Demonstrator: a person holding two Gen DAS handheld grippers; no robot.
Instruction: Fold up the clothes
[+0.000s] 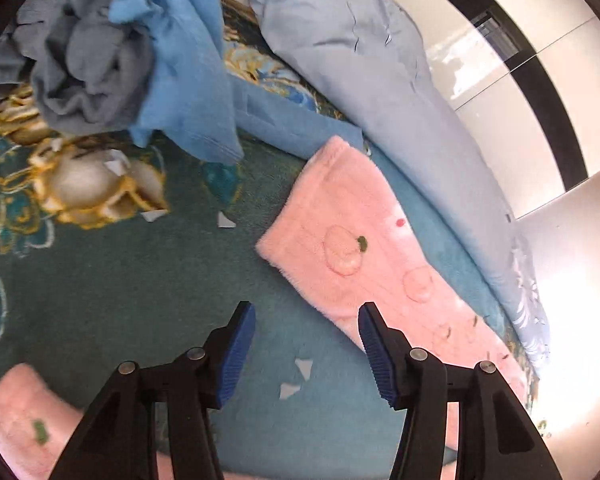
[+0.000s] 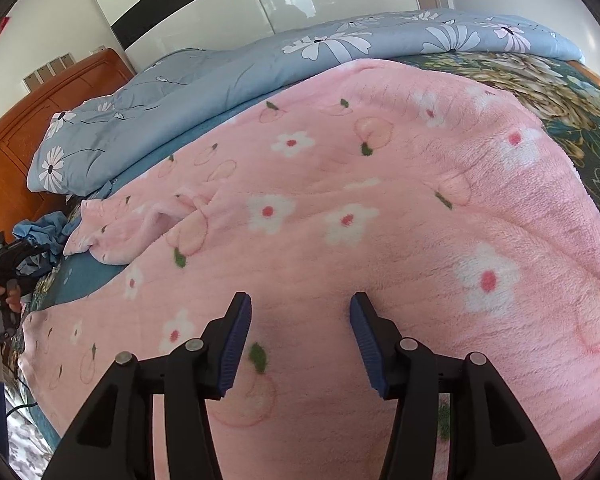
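Observation:
A pink fleece garment with white flowers and peach prints [image 2: 380, 208] lies spread on the bed and fills the right wrist view. My right gripper [image 2: 300, 308] is open and empty just above it. In the left wrist view one pink sleeve or leg [image 1: 364, 248] lies on the green bedspread, and another pink end [image 1: 20, 416] shows at the lower left. My left gripper [image 1: 306, 316] is open and empty over bare bedspread between them, its right finger [image 1: 374, 344] over the sleeve's edge. The left gripper also shows at the far left of the right wrist view [image 2: 4, 280].
A heap of blue [image 1: 188, 64] and grey [image 1: 80, 64] clothes lies beyond the left gripper. A folded blue floral quilt [image 2: 260, 64] runs along the bed's far side. A wooden headboard [image 2: 32, 128] stands at the left. Small white scraps [image 1: 300, 376] lie on the green floral bedspread [image 1: 100, 272].

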